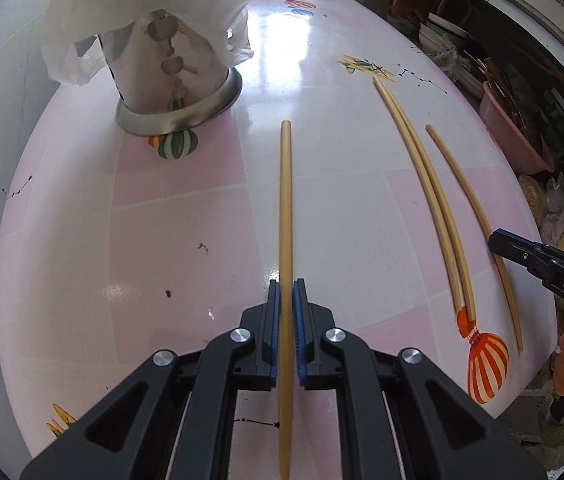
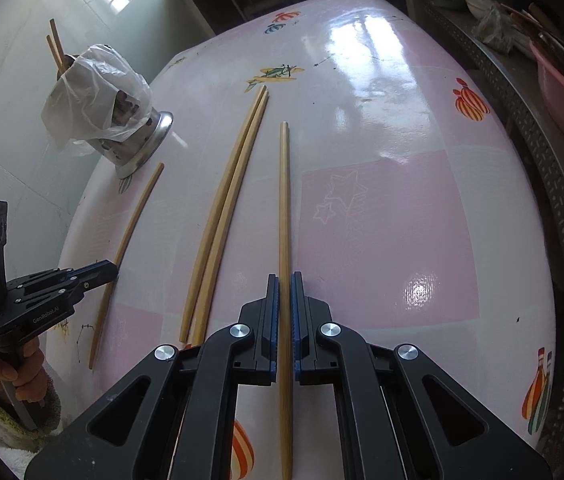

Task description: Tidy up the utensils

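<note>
Bamboo chopsticks, four loose plus two already stowed; the pickup step is done, the carry to the holder is judged still ahead.

Item 1, steel utensil holder [image 2: 138,140]: upright at 10 o'clock on the pink patterned tabletop [image 2: 382,208], draped in a clear plastic bag [image 2: 94,96], two chopstick ends [image 2: 56,48] poking out.

Item 2, left gripper [image 1: 286,292]: blue pads clamped on a single chopstick [image 1: 285,200] that runs toward 12 o'clock.

Item 3, loose pair [image 2: 226,208]: side by side, flat on the table, untouched.

Item 4, right gripper [image 2: 285,284]: closed on another chopstick [image 2: 284,200], likewise pointing to 12.

Next move, as judged: tilt each stick upright and lower it through the bag opening; the thin round shafts could twist in the pads.

Look: pale tan, slender, smooth.
</note>
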